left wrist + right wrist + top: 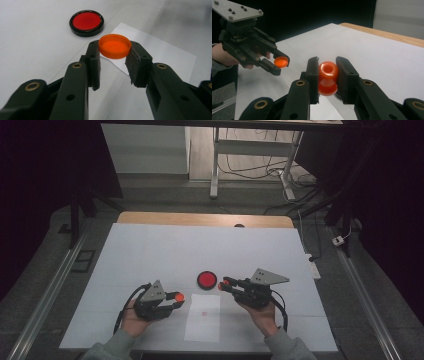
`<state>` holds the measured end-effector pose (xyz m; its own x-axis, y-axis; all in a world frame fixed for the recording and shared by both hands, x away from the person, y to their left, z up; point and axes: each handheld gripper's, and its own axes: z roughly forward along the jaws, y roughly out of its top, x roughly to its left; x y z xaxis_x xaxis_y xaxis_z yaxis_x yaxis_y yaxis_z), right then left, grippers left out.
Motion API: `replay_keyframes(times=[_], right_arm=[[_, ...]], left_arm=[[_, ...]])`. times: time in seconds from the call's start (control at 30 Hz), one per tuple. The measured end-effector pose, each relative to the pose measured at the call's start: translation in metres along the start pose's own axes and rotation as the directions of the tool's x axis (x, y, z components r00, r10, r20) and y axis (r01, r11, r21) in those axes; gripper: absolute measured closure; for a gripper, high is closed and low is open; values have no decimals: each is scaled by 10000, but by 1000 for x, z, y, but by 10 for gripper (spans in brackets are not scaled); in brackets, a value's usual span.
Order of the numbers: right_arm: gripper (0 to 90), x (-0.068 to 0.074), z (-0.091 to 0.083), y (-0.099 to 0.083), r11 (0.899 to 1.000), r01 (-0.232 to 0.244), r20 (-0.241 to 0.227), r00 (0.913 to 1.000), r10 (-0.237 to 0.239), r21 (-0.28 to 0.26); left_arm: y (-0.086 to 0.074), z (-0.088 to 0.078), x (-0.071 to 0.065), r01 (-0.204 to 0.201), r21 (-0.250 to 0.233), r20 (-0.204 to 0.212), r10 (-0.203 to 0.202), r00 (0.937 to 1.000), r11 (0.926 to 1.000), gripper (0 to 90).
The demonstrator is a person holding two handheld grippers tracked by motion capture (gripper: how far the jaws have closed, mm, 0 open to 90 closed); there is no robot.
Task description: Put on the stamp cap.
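In the lower middle of the high view, the left gripper (172, 301) has its fingers (93, 62) pinching a small round orange plastic cap (115, 46), held just left of a white sheet of paper (203, 320) on the table (150, 250). The right gripper (223, 285) sits just right of centre, its fingers (313, 75) pinching a small orange plastic bottle (327, 78) around its neck. A round red disc with a black rim (206, 280) lies on the table between the two grippers, above the paper.

The right gripper (327, 75) clamps an orange bottle (327, 77) between its two black jaws, open mouth facing the camera. Farther off at the left, the left gripper (277, 63), carried in a hand (223, 56), holds an orange cap (281, 61) above the white table (374, 55)
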<state>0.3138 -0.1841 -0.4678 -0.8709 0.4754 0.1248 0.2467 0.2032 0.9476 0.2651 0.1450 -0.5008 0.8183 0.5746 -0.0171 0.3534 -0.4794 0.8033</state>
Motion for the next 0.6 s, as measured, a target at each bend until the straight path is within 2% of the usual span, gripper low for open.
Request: replay_keyframes(times=[0.4, 0.6], right_arm=[[720, 0, 0, 0, 10000, 30, -79, 10000, -30, 6], [720, -1, -1, 1, 10000, 36, -74, 10000, -36, -20]], left_arm=[[19, 12, -5, -403, 26, 212, 402, 9990, 9992, 646], [27, 24, -5, -451, 130, 330, 447, 9985, 9989, 646]])
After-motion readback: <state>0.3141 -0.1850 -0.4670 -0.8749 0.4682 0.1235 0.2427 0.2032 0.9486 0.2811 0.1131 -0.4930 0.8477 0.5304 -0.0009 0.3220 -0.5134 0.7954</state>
